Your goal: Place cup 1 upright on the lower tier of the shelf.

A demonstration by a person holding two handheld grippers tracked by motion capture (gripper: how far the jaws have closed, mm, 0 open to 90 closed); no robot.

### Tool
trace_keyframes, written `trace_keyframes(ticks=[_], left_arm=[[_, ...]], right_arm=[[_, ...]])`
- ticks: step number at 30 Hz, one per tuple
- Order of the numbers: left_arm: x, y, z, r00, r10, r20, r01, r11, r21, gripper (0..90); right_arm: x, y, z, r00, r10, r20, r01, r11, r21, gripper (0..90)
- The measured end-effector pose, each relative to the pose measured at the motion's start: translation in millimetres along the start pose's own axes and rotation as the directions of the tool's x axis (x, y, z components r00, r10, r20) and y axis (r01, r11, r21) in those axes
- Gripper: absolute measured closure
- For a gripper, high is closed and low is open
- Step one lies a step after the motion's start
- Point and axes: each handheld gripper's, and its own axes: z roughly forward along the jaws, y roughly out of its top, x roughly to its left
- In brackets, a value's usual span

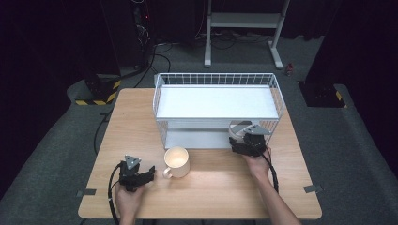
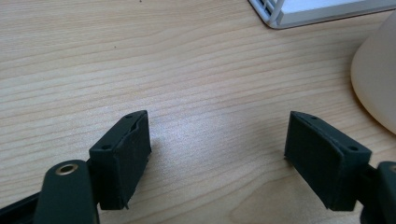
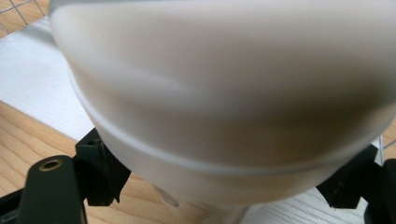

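Note:
A cream mug (image 1: 176, 162) stands upright on the wooden table (image 1: 220, 187), its handle toward the left. Just left of it my left gripper (image 1: 149, 171) rests low over the table, open, with bare wood between its jaws (image 2: 217, 140); the mug's side (image 2: 378, 79) shows at the right edge of the left gripper view. My right gripper (image 1: 238, 137) is at the front right of the white wire rack's (image 1: 159, 93) lower shelf. In the right gripper view its jaws (image 3: 224, 163) are shut on a whitish round bowl (image 3: 224, 84), one pad on each side.
The two-level rack takes up the far middle of the table; its upper shelf (image 1: 216, 101) is bare. A corner of its base (image 2: 280, 14) lies ahead of the left gripper. Tape marks (image 1: 86, 192) sit near the table's front corners. Cables and a stand lie on the floor beyond.

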Motion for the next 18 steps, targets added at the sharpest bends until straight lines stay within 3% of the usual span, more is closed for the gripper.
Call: trace_keyframes(ticks=[7, 11, 15, 18], left_arm=[[0.3, 0.0, -0.1, 1.0000, 0.001, 0.001, -0.001, 1.0000, 0.000, 22.5], [-0.2, 0.0, 0.1, 1.0000, 0.004, -0.002, -0.004, 1.0000, 0.001, 22.3], [-0.3, 0.0, 0.1, 1.0000, 0.005, -0.002, -0.005, 1.0000, 0.000, 22.1], [-0.4, 0.0, 0.2, 1.0000, 0.005, -0.004, -0.005, 1.0000, 0.000, 22.1]], right_arm=[[-2.8, -0.8, -1.3, 0.9996, 0.020, -0.019, -0.020, 1.000, 0.003, 14.4], [-2.9, -1.5, -3.2, 1.0000, 0.005, -0.006, -0.005, 1.000, 0.023, 14.1], [-1.5, -3.7, -8.2, 0.9997, 0.023, -0.007, -0.023, 1.000, 0.019, 15.5], [-1.5, -8.0, -11.1, 0.9999, 0.010, -0.003, -0.010, 1.000, 0.019, 18.8]])
